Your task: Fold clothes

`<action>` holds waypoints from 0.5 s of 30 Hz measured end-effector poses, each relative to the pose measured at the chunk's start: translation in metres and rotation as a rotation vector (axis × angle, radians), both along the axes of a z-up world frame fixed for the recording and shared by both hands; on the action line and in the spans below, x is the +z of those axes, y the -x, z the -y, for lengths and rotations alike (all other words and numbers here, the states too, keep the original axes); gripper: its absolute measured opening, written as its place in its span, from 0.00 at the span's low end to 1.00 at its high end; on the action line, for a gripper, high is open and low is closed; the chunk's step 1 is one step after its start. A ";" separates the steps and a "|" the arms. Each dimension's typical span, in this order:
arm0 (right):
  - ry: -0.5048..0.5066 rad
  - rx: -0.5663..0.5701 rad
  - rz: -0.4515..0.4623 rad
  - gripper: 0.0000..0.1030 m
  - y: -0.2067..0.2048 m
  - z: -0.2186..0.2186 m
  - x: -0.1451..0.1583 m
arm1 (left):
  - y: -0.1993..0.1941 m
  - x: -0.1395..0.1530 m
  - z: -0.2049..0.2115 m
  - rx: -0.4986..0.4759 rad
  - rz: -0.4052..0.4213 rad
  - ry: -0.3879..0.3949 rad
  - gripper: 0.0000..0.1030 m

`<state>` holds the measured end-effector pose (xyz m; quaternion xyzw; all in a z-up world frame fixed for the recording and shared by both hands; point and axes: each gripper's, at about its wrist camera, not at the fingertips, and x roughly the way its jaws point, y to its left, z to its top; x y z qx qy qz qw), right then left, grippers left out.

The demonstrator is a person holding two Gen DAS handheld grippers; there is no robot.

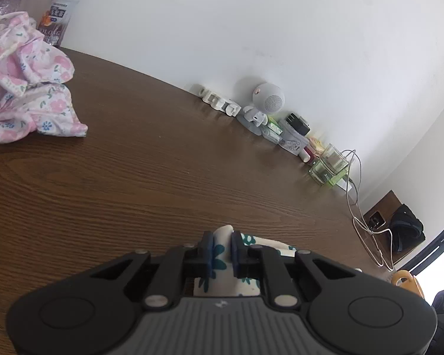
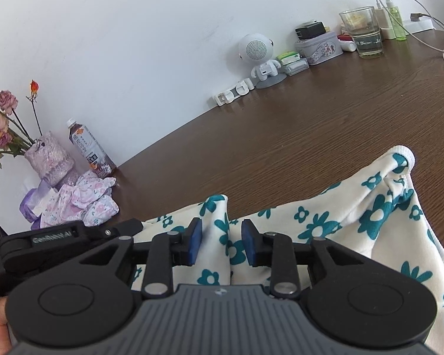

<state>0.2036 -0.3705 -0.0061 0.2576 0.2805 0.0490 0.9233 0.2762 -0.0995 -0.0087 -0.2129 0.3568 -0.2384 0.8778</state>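
Left gripper [image 1: 222, 247] pinches the teal-flowered garment [image 2: 355, 207] — fabric bunched between its pads. Right gripper [image 2: 221, 241] straddles a raised fold, jaws apart, above the desk [image 2: 281, 136].

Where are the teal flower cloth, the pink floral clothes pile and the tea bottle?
teal flower cloth [image 2: 379, 216], right wrist view, on a large flower print.
pink floral clothes pile [image 1: 29, 88], left wrist view, on the pile's middle.
tea bottle [image 2: 90, 151], right wrist view, on its label.

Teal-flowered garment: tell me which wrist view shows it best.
The right wrist view: the teal-flowered garment spreads over the table there, hem and folds visible. The left wrist view shows only a small bunch of it between the left gripper's pads.
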 end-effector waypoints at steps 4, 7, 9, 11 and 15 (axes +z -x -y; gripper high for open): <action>0.002 0.012 -0.007 0.15 -0.001 -0.002 -0.002 | 0.002 0.000 -0.002 0.022 -0.011 0.004 0.11; -0.015 0.009 -0.002 0.19 0.000 -0.001 -0.003 | 0.004 0.000 -0.004 0.038 -0.019 0.007 0.31; -0.016 -0.012 0.005 0.32 0.004 0.001 -0.001 | 0.011 0.005 -0.005 0.019 -0.003 0.010 0.35; -0.002 -0.023 0.028 0.35 0.014 0.001 0.005 | 0.020 0.010 -0.003 0.002 0.007 -0.021 0.37; 0.035 -0.021 0.080 0.37 0.039 -0.007 0.015 | 0.031 0.009 0.000 -0.006 0.005 -0.063 0.35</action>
